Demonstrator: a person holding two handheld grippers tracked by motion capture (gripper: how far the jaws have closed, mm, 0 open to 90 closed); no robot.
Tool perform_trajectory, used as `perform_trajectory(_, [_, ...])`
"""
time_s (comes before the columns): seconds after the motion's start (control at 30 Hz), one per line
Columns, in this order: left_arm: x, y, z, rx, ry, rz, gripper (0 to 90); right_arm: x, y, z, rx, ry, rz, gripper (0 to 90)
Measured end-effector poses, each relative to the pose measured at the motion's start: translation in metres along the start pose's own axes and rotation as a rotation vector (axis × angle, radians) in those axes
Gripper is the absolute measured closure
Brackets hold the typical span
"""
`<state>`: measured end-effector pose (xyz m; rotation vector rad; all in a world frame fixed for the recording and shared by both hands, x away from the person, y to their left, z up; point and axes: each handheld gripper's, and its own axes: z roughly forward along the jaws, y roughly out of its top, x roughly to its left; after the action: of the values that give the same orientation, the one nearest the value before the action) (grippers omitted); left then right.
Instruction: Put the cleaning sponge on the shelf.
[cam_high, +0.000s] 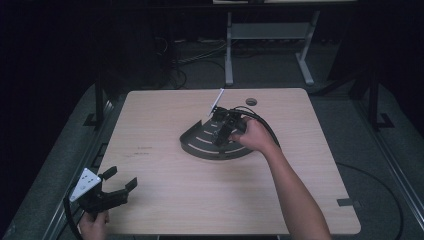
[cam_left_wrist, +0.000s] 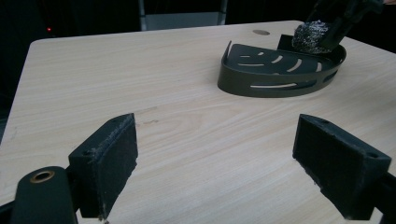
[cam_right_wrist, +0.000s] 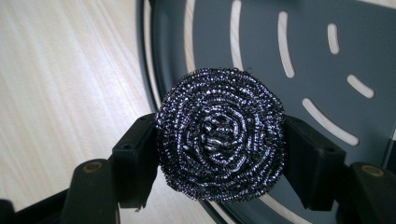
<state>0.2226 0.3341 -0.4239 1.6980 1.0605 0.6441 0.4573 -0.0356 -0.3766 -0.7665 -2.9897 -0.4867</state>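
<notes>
The right tongs (cam_right_wrist: 219, 154) are gripping the round steel-wire scouring pad (cam_right_wrist: 220, 140) above the dark slotted metal corner tray (cam_left_wrist: 280, 74), apparently placing it; next, lowering and releasing. The left tongs (cam_left_wrist: 215, 163) are gaping empty over the pale wooden counter (cam_left_wrist: 140, 93).

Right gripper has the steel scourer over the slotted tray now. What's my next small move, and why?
Probably lower a little further, then open. The right gripper clamps the steel scourer above the dark slotted tray, close to its rim, and the left gripper view suggests it is not yet resting on the tray floor.
</notes>
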Motion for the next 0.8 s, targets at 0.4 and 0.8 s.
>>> perform_trajectory(0.4, [0.001, 0.0, -0.001, -0.004, 0.001, -0.001, 13.2, -0.008, 0.005, 0.019, 0.019, -0.009, 0.031, 32.3])
perform_trajectory(0.8, [0.0, 0.0, 0.0, -0.003, -0.001, 0.0, 13.2, -0.014, 0.006, 0.029, 0.013, -0.007, 0.062, 32.3])
